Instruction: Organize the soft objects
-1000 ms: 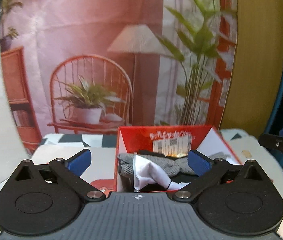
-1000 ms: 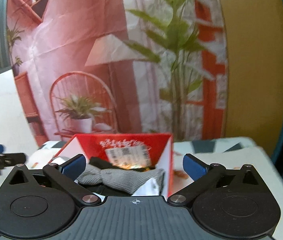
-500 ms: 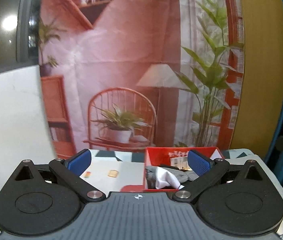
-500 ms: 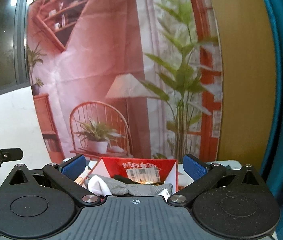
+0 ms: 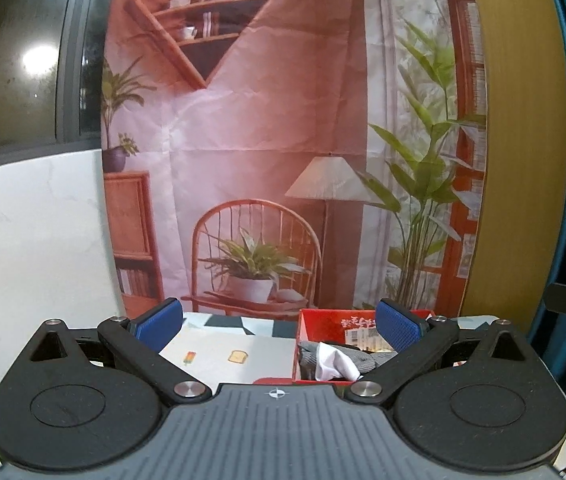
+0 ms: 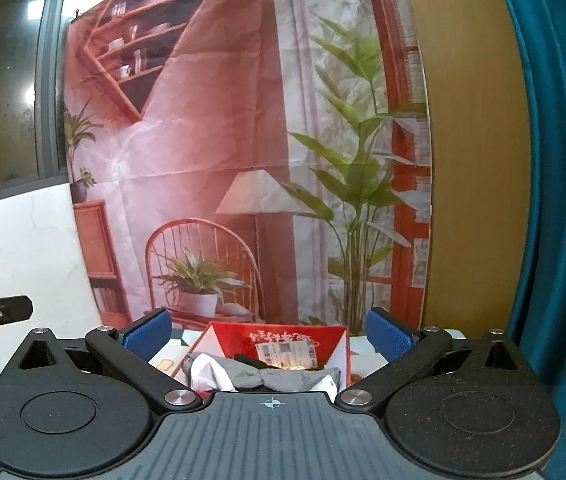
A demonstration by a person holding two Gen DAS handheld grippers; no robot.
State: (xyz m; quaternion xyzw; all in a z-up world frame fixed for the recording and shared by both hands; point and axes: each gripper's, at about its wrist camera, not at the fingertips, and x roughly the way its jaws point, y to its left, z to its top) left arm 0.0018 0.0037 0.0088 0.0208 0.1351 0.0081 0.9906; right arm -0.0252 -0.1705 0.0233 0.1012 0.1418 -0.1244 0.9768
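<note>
Left tool: the left tool (image 5: 279, 330) is hovering above the near edge of the surface with its blue pads spread wide apart, gripping nothing.
Right tool: the right tool (image 6: 267, 332) is likewise standing wide open and empty, pointing at the box from the near side.
Red box: the red box (image 5: 311, 322) is sitting on the surface (image 5: 219, 344), toward its far side near the backdrop; in the left wrist view it is lying ahead and to the right, partly behind the right-hand pad.
Soft objects: a grey cloth (image 6: 283, 378) is lying bunched inside the box with a white cloth (image 6: 207, 372) tucked against it at the left end, and something dark is showing behind them; both are resting in the box, well apart from either tool.
Writing: the inner back wall of the box is carrying a line of white characters and a barcode label (image 6: 287, 352) below it; the characters are too small to read. At the left edge of the right wrist view the other tool's body is showing the letters "AI".
Surface print: a small popsicle picture (image 5: 189, 357) and a toast picture (image 5: 238, 356) are showing on the pale mat beside the box.
Backdrop: a printed backdrop (image 5: 267, 120) of a chair, lamp, shelves and plants is hanging behind the surface.
</note>
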